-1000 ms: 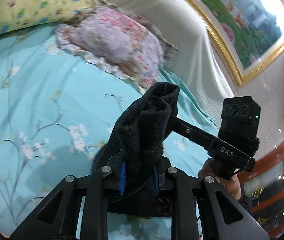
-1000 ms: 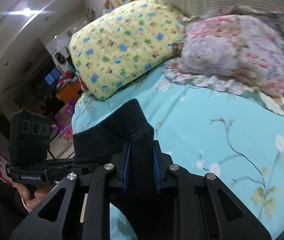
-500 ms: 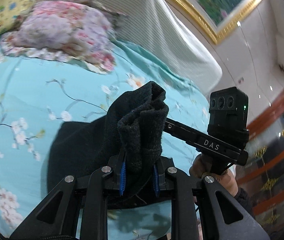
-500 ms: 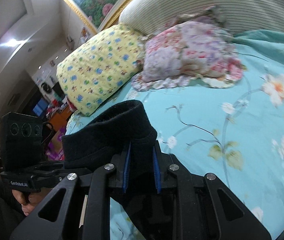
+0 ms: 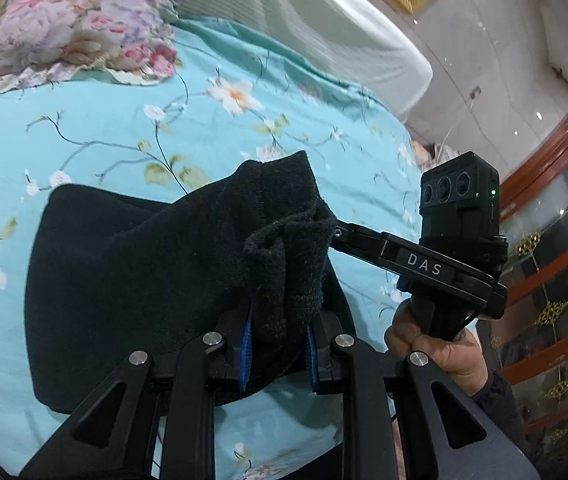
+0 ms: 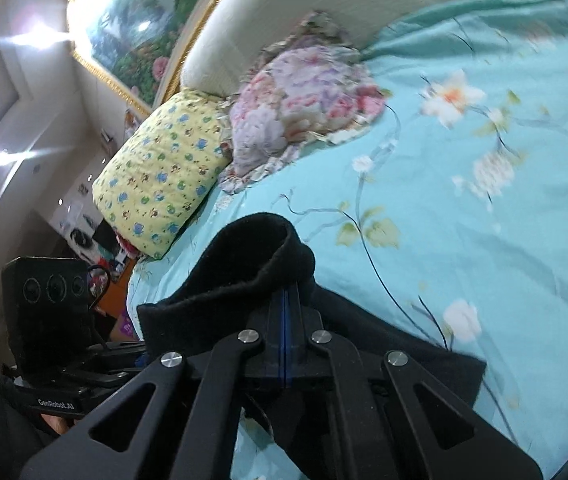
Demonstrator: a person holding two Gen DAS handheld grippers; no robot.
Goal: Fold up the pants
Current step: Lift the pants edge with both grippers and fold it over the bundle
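Observation:
The black pants (image 5: 132,280) lie partly on the turquoise floral bed sheet (image 5: 164,128). My left gripper (image 5: 278,344) is shut on a bunched edge of the pants and holds it above the sheet. My right gripper (image 6: 285,320) is shut tight on another edge of the pants (image 6: 244,256), with the fabric curling up over its fingers. The right gripper's body also shows in the left wrist view (image 5: 455,248), close to the right of the held fabric. The left gripper's body shows in the right wrist view (image 6: 52,320) at the lower left.
A pink floral pillow (image 5: 68,28) and a yellow patterned pillow (image 6: 164,176) lie at the head of the bed by a white padded headboard (image 5: 303,32). A wooden glass cabinet (image 5: 555,272) stands beside the bed. A framed painting (image 6: 132,28) hangs above.
Both grippers have swung with the pants toward the right side of the bed and lower. More of the pants now lies spread on the sheet. The right gripper's fingers have closed tighter.

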